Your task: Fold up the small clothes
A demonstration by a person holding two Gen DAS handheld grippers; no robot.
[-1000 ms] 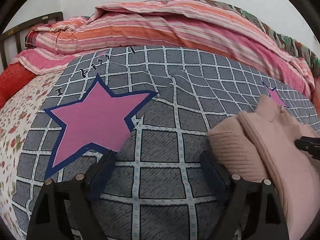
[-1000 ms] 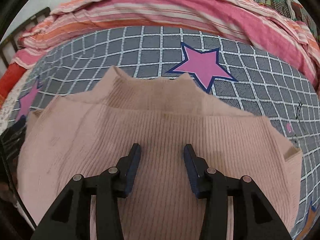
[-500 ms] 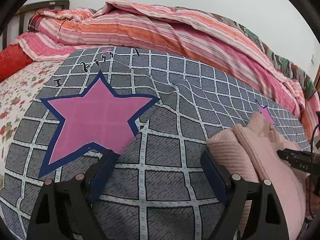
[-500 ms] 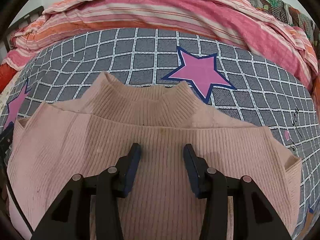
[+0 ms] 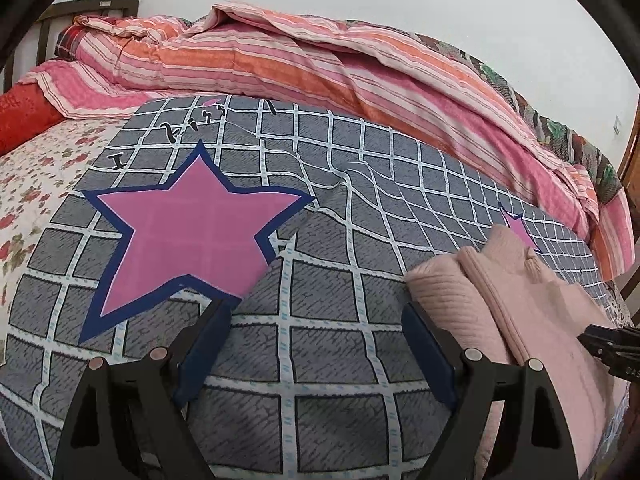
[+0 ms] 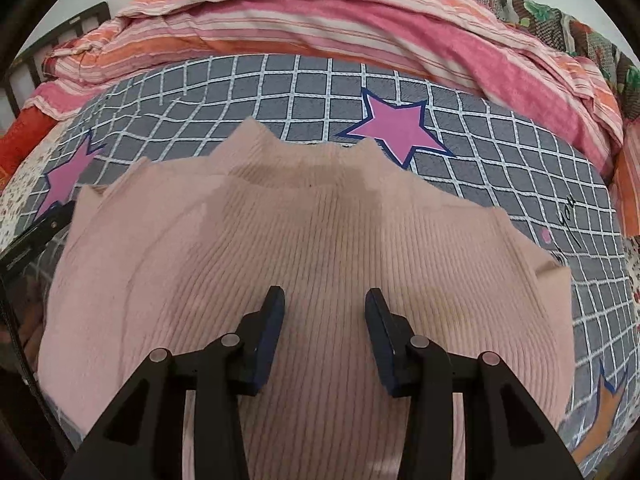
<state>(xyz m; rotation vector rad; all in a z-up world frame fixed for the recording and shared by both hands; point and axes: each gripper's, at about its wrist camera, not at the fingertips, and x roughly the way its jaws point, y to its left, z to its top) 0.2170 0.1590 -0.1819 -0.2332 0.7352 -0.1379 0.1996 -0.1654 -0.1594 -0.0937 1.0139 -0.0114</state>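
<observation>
The pink ribbed sweater (image 6: pixel 304 248) lies flat on the bed's checked cover (image 5: pixel 320 312), collar toward the striped quilt (image 6: pixel 320 12). Right gripper (image 6: pixel 324 312) hovers above it, jaws half open and empty; left gripper (image 5: pixel 316 340), wide and empty, sits beside. Pinch one side edge cleanly and fold it across evenly.

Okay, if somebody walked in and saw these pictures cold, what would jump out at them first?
Probably the pink ribbed sweater, spread across the grey checked bedspread right under the right gripper, whose jaws stand apart above the knit. Next, the big pink star printed on the bedspread ahead of the left gripper, and the striped quilt heaped along the wall.
</observation>
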